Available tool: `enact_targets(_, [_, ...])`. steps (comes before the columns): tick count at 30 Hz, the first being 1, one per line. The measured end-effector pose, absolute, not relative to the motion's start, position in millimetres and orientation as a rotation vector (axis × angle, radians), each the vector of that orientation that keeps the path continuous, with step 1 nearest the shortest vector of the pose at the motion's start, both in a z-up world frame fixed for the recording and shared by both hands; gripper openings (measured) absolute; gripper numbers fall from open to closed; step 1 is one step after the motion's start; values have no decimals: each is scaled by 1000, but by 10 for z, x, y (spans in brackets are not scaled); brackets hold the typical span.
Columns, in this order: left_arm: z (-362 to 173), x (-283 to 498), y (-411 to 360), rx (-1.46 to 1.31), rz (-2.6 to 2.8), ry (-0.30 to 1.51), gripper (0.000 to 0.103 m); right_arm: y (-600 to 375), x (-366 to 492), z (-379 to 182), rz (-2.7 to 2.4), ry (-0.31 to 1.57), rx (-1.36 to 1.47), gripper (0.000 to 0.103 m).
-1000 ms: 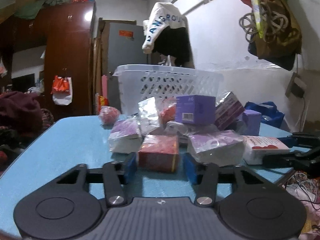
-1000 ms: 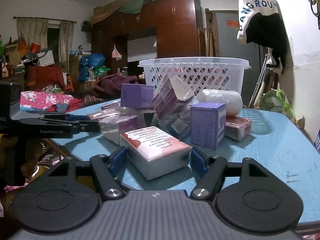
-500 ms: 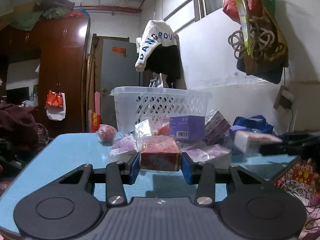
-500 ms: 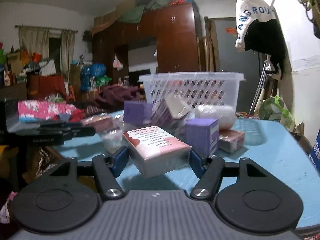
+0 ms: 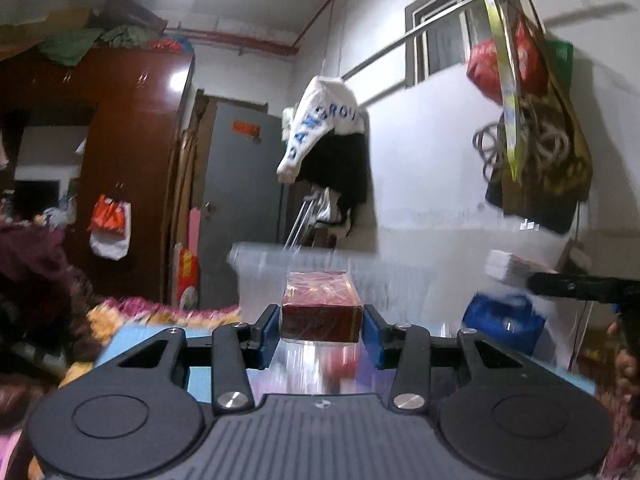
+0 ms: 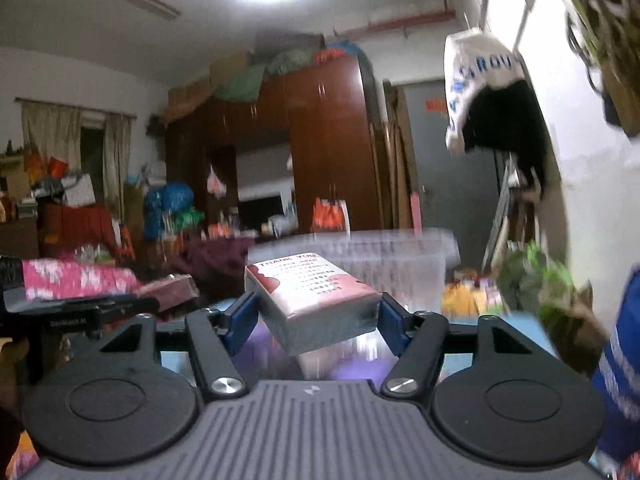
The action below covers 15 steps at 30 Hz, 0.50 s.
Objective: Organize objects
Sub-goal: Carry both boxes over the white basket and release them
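A dark wooden wardrobe (image 5: pixel 132 168) stands left of the grey door (image 5: pixel 240 200). Right of the door hangs a white lettered garment (image 5: pixel 320 120); farther right, hanging bags (image 5: pixel 536 128).

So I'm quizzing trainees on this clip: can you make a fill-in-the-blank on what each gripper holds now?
1. The left gripper is shut on a ___ plastic-wrapped box.
2. The right gripper grips a white packet printed "THANK ___".
3. Beyond both held items stands a white perforated plastic ___.
4. Both items are held ___ the blue table.

Missing: red; YOU; basket; above
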<state>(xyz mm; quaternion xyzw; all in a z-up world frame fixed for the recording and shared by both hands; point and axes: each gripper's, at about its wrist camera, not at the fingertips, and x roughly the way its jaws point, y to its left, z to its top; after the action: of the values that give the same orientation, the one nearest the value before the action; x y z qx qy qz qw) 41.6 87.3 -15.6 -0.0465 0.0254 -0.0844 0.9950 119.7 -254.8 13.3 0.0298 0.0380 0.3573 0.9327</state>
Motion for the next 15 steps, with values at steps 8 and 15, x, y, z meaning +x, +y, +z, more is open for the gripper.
enact_targets(8, [467,1612,836,-130,-187,143,47,-1893,2356,693,647,104,-26,67])
enact_targets(15, [334,2397,737,-133,-155,318,52,-1665,2892,593,590,162,-129,69])
